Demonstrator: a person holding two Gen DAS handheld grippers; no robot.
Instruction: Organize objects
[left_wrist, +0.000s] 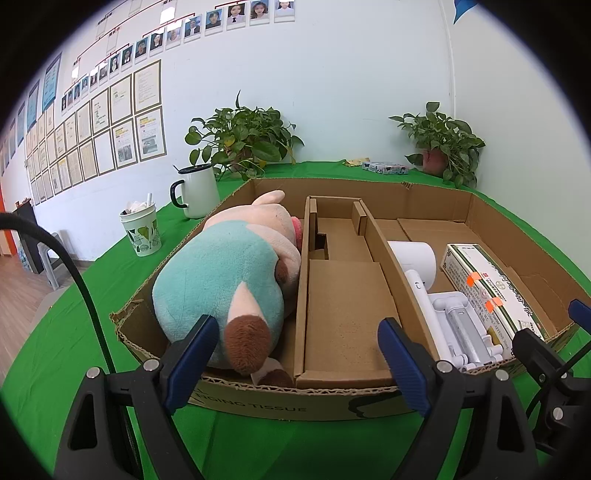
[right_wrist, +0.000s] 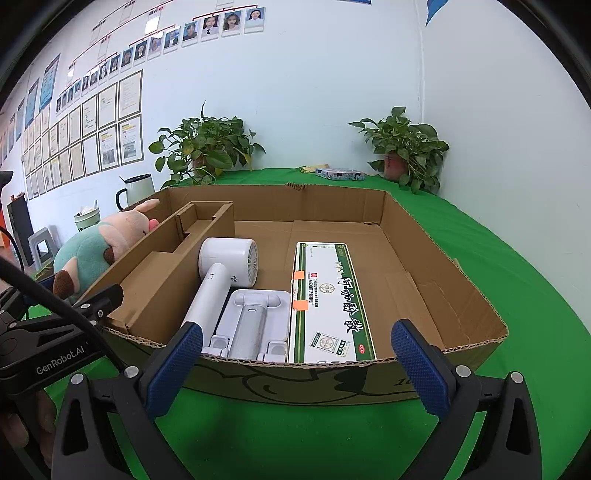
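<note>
The cardboard box (left_wrist: 369, 400) sits on the green counter (left_wrist: 66, 332) and already holds 4 things. The plush toy (left_wrist: 229, 280) fills the left compartment, its head toward the far wall. In the right compartment the white hair dryer (right_wrist: 221, 273), the white stand (right_wrist: 251, 321) and the green-and-white carton (right_wrist: 327, 299) lie side by side, touching or nearly so. The middle cardboard insert (left_wrist: 343, 314) looks bare. Judging by this, sorting seems mostly done; a mug (left_wrist: 197, 192), a paper cup (left_wrist: 142, 229) and a small packet (left_wrist: 384, 168) remain out on the counter.

The left hand-held gripper (left_wrist: 299, 350) stands wide open over the near wall, holding nothing. The right hand-held gripper (right_wrist: 295, 354) is likewise spread and empty.

Free room lies right of the carton; the box's ragged near edge sits just beneath both sets of fingertips.
</note>
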